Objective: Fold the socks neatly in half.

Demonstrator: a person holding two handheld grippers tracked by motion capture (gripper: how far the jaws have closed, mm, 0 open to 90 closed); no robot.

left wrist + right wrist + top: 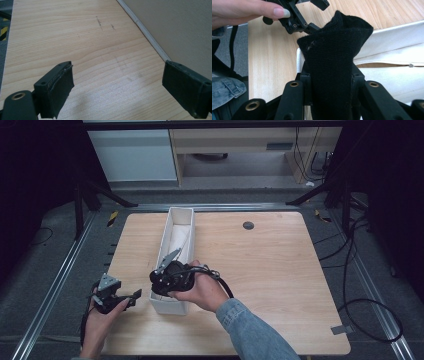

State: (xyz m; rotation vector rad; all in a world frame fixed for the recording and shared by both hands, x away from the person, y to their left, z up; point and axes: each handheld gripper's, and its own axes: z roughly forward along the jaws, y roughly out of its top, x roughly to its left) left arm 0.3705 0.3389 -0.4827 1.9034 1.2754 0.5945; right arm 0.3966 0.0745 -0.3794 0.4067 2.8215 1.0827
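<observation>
Right claw (329, 82) pinching black cloth (334, 50), left claw (117, 87) agape

wooden table (270, 285) | long white box (186, 215) resting on it, left of centre | dark round mark (248, 225) at far edge

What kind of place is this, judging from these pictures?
Probably a lab or recording workspace: a light wooden table sits between metal floor rails, with black cables on grey carpet and dark curtains around.

Dim, even overhead light falls on the worktop (280, 270) while its surroundings sink into near-black. Shadows are soft, with no glare. Near parts of the close views blur slightly.
</observation>
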